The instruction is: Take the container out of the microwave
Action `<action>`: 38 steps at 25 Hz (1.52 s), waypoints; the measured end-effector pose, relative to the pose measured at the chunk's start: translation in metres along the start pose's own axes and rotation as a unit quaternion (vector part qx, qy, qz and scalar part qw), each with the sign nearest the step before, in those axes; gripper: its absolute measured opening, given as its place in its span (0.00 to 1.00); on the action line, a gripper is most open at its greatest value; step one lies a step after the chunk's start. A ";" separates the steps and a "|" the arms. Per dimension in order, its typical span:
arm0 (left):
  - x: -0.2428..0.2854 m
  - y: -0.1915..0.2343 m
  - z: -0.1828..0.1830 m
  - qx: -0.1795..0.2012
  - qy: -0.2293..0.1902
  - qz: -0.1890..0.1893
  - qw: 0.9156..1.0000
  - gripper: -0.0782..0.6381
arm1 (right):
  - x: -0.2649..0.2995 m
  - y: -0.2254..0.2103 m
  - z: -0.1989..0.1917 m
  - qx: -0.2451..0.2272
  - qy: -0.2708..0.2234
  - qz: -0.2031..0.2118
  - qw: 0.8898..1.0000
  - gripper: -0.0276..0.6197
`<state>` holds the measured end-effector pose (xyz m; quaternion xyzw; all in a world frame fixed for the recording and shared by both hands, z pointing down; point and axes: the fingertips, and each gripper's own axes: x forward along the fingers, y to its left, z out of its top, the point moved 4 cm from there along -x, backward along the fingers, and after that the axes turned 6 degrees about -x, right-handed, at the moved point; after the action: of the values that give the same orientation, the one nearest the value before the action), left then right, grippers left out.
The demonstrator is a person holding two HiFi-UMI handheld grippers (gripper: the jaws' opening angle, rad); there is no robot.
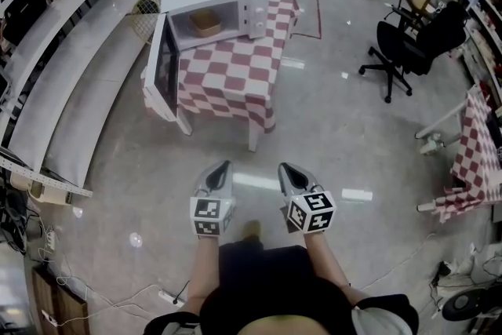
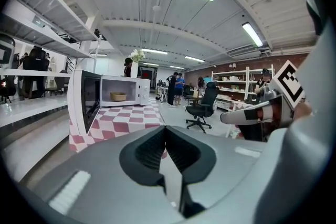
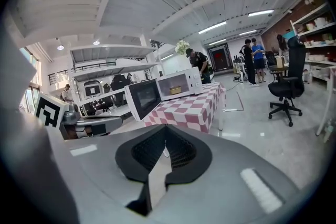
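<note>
Container (image 1: 205, 22) sits inside the white microwave (image 1: 235, 0) at the far edge of the checkered table (image 1: 235, 74), and the microwave door (image 1: 165, 67) hangs wide open past the table's left edge. Left gripper (image 1: 225, 166) and right gripper (image 1: 285, 167) both have jaws pressed together on nothing, held over the floor (image 1: 329, 137) well apart from the table's near edge. Office chair (image 1: 404, 43) stands off right, a long white shelf (image 1: 70, 67) runs along the left.
</note>
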<state>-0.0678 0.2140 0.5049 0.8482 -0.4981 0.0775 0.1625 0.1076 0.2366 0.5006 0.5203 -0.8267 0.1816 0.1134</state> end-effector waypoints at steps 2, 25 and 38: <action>0.005 0.003 0.002 0.000 0.000 -0.005 1.000 0.12 | 0.005 -0.001 0.001 0.001 0.000 -0.004 1.000 0.04; -0.003 0.022 -0.005 -0.012 0.006 -0.017 1.000 0.12 | 0.020 0.028 0.002 -0.006 0.011 0.016 1.000 0.04; 0.000 0.031 -0.004 -0.029 -0.004 -0.006 1.000 0.12 | 0.030 0.023 0.006 -0.011 0.017 0.014 1.000 0.04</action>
<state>-0.0951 0.2013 0.5147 0.8465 -0.4958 0.0587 0.1850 0.0742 0.2185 0.5020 0.5040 -0.8339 0.1829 0.1310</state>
